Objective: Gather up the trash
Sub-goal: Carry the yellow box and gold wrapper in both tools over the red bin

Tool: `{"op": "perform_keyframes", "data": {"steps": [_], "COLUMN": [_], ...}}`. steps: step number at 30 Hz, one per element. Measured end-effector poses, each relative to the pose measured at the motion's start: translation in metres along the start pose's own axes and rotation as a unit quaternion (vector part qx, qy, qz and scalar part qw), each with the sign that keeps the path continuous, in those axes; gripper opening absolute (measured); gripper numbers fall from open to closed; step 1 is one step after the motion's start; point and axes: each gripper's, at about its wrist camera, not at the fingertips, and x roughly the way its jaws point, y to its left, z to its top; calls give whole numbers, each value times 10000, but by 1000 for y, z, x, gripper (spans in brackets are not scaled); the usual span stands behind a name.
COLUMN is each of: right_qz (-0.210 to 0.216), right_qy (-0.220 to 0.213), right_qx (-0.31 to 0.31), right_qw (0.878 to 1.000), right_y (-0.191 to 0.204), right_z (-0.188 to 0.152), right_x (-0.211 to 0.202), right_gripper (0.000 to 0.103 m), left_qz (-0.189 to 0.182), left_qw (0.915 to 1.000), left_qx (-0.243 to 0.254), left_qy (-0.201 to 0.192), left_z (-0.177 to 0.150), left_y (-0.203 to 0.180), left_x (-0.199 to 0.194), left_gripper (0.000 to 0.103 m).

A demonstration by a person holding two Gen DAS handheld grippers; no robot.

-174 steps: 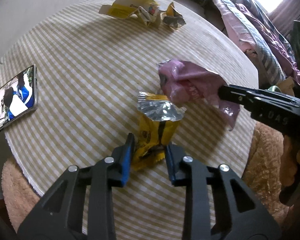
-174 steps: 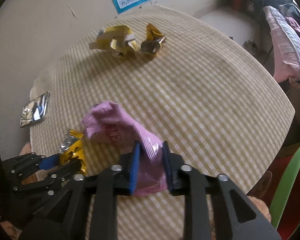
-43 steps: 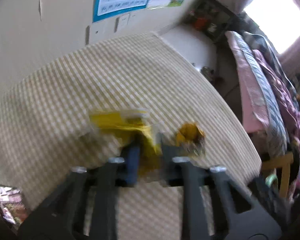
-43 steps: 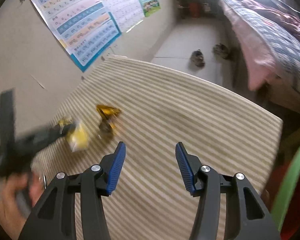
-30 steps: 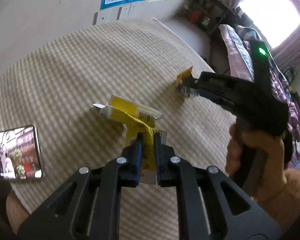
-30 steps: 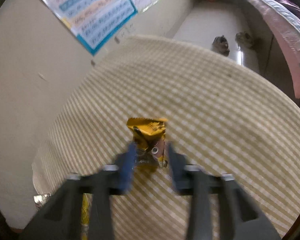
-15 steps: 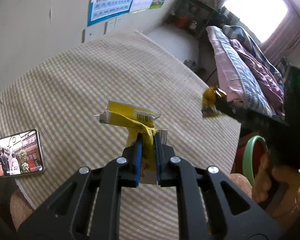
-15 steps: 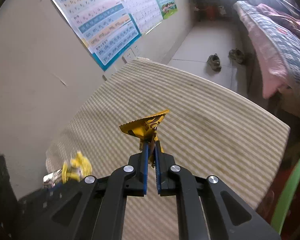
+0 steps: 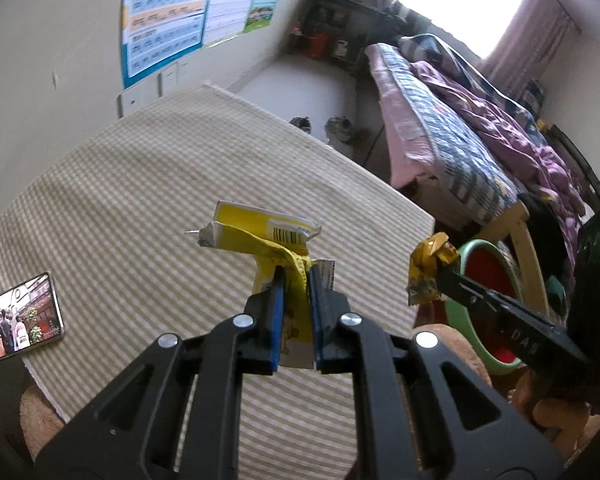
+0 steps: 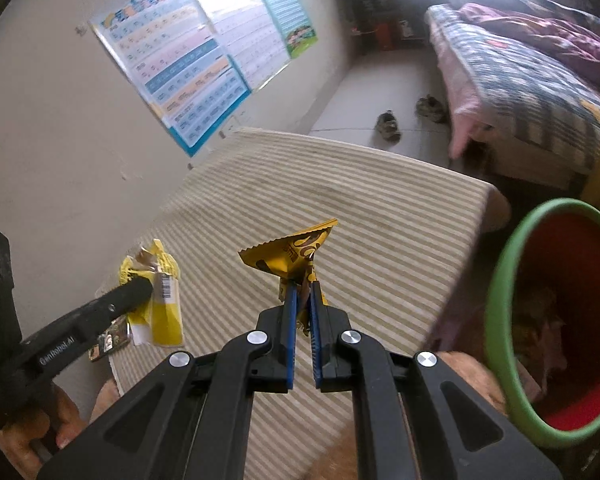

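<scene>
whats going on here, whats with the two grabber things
A person is clearing trash off a checked tablecloth with a gripper in each hand. The left gripper, jaws shut, holds a flattened yellow carton; the right gripper pinches a crumpled yellow wrapper. Both are lifted clear of the table, near a green-rimmed red bin. A phone lies at the table's edge.

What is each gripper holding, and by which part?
Left gripper: flattened yellow carton, by its lower end. Right gripper: crumpled yellow foil wrapper, by its bottom corner.
</scene>
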Motion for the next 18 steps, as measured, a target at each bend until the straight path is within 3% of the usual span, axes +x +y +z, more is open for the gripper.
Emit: {"op": "perform_keyframes", "data": {"steps": [10,18], "right_qz": [-435,-876], "right_qy": [-263,-489], "right_qx": [627,1108], "right_qw": [9967,9888], "right_y": [-64,-114], "right_z": [-20,-28], "right_x": [-35,-60], "right_gripper": [6,6], "left_qz": [-267,-761], "left_qw": [9984,9925], "left_qx": [478,906], "left_qy": [167,293], "left_z": [-7,-2], "left_y": [-52,-114], "left_x": [8,26], "left_gripper": [11,11]}}
